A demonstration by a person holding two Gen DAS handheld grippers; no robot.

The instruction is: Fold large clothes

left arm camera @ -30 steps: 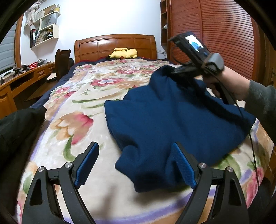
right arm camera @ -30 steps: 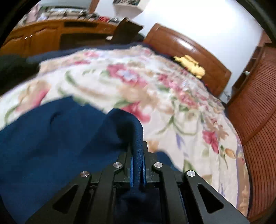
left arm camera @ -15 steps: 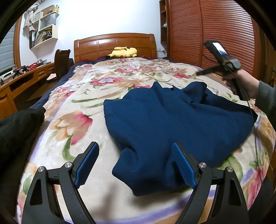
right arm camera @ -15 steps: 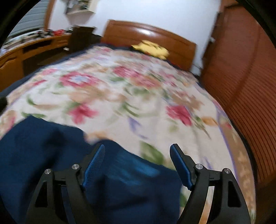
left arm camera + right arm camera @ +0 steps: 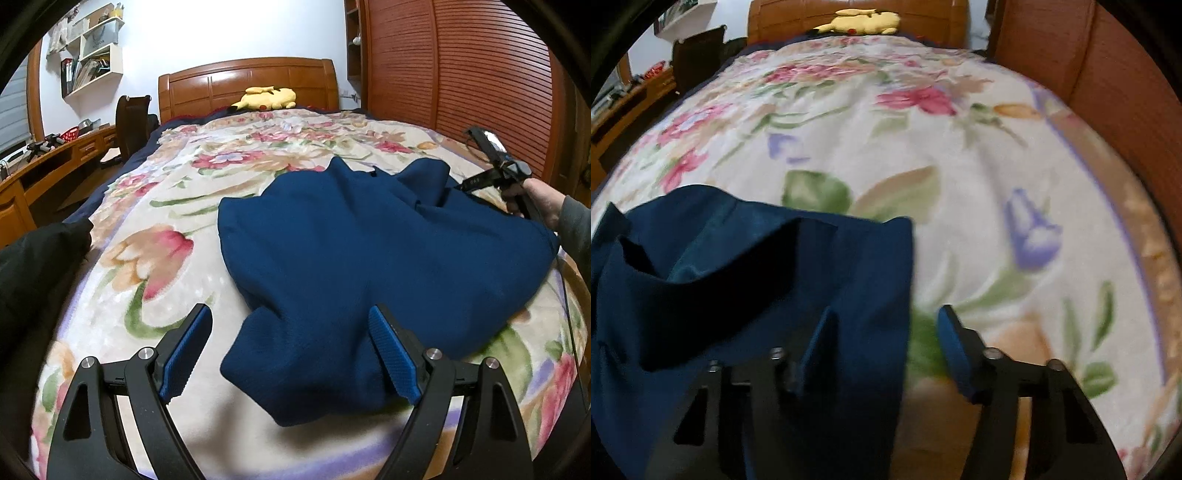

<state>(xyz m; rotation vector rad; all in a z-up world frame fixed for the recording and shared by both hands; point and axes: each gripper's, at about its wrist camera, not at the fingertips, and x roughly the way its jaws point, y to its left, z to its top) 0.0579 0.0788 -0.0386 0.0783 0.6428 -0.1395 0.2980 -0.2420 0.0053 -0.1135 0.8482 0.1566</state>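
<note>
Left wrist view: navy garment (image 5: 369, 251) spread on the bed (image 5: 159, 266), long axis running across from near-left hem to far-right corner. Left gripper (image 5: 290, 350) released, fingers wide, a hem lobe lying between them, untouched. Right wrist view: right gripper (image 5: 882, 347) closing, straddling the garment's right edge; pads not yet pressing cloth. Nearer hand for that edge: right. Likely next: pinch that edge.

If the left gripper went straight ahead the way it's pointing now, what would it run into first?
Most likely the dark blue garment. The left gripper points down at the bed with open jaws, and the garment's near lobe lies between and just beyond them on the floral blanket. Depth is hard to judge.
</note>
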